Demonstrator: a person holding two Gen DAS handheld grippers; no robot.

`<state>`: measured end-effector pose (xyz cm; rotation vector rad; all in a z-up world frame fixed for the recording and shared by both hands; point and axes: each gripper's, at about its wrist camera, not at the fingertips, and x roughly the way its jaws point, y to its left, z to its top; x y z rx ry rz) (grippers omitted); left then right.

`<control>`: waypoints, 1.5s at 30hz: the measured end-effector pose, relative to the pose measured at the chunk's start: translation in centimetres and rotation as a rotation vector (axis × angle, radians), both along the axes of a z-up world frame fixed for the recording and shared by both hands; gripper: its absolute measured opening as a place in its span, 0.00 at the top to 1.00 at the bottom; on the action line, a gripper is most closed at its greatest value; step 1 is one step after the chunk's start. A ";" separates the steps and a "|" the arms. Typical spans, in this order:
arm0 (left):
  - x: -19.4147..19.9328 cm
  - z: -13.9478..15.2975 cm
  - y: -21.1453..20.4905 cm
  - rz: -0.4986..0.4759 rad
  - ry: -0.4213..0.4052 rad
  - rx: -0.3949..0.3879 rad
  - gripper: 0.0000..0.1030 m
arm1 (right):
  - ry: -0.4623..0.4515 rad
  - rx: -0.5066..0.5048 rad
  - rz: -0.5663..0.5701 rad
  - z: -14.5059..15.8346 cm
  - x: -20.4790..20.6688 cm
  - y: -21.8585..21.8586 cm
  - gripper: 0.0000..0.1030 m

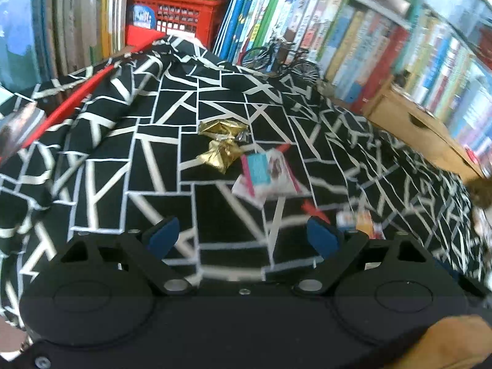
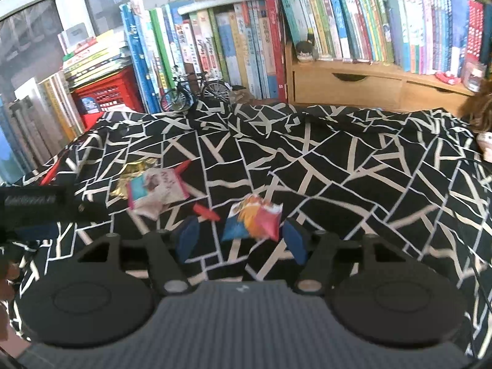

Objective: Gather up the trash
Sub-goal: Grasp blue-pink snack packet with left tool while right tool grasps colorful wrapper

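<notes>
Trash lies on a black cloth with white lines [image 1: 172, 117]. There is a crumpled gold foil wrapper [image 1: 221, 144], a white, pink and teal packet [image 1: 266, 173], a red scrap [image 1: 313, 210] and a blurred colourful wrapper [image 1: 359, 221]. My left gripper [image 1: 243, 235] is open just short of the packet, with only cloth between its blue pads. In the right wrist view the red, orange and blue wrapper [image 2: 255, 218] lies between the fingertips of my right gripper [image 2: 241, 240]. That gripper is open: its right pad is close to the wrapper and its left pad stands apart. The packet [image 2: 156, 190] and gold foil [image 2: 132, 172] lie to its left.
Rows of upright books [image 2: 233, 49] line the back, with a red crate [image 2: 104, 92] at the left. A model bicycle [image 2: 193, 92] stands at the cloth's far edge. A wooden drawer unit [image 2: 347, 86] sits at the back right, and a brown furry thing [image 2: 482, 110] at the right edge.
</notes>
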<state>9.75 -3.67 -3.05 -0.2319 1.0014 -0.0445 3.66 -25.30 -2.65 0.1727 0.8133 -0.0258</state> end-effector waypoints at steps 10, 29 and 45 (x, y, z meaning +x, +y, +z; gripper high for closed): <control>7.4 -4.4 -1.9 0.071 0.064 0.019 0.14 | 0.092 0.027 0.008 -4.5 4.8 -1.5 0.21; 9.5 -6.4 -4.4 -0.021 0.070 -0.008 0.72 | 0.158 0.032 0.040 -6.9 6.9 -0.6 0.54; 4.7 -2.8 -6.4 -0.145 -0.048 0.122 0.89 | 0.127 0.059 0.051 -5.6 5.0 -0.7 0.65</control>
